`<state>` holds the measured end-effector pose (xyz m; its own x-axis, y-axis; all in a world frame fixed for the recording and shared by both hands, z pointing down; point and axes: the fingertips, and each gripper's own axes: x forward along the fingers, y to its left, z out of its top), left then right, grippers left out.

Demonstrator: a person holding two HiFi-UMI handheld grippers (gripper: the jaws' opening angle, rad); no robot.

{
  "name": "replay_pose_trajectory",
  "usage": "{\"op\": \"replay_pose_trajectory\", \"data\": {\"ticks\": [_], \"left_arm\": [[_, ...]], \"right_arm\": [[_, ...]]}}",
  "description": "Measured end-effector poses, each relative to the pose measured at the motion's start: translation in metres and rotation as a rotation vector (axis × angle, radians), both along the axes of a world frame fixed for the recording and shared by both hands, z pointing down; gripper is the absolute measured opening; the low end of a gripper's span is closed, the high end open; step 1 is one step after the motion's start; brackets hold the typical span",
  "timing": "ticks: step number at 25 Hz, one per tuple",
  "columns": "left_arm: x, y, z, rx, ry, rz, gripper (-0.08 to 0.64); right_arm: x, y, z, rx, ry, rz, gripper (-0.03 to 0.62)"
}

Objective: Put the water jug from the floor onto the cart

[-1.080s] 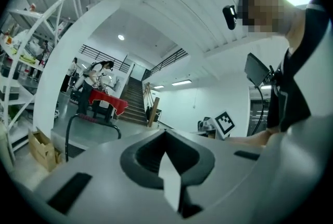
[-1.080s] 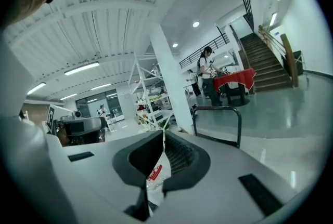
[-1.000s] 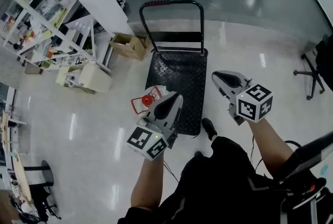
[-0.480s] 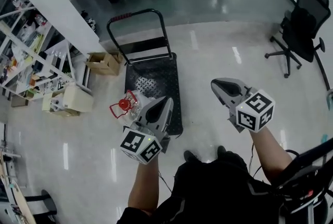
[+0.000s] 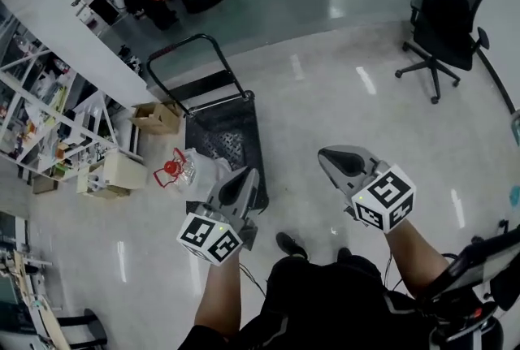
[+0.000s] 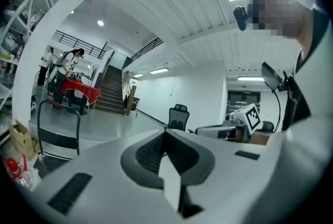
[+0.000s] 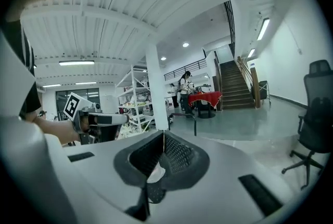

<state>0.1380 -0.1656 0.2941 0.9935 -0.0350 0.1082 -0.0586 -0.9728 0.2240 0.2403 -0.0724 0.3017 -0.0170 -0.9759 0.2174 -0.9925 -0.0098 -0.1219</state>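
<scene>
Now, left tool (image 5: 247, 176) shut empty, right tool (image 5: 327, 157) just closed empty, water jug (image 5: 195, 170) by cart (image 5: 229, 127) edge.

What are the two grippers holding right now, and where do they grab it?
Nothing. The left gripper and right gripper are both shut and empty.

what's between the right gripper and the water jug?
Head view: bare floor, then the cart's near end and the left gripper. The right gripper's jaws have just been closing with nothing between them.
</scene>
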Motion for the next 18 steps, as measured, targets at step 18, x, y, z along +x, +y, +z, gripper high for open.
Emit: {"op": "replay_pose_trajectory", "data": {"ticks": [18], "left_arm": [[-0.09, 0.157, -0.017, 0.065, -0.012, 0.02, 0.002]], "right_arm": [[-0.085, 0.15, -0.004, 0.034, -0.038, 0.027, 0.003]]}}
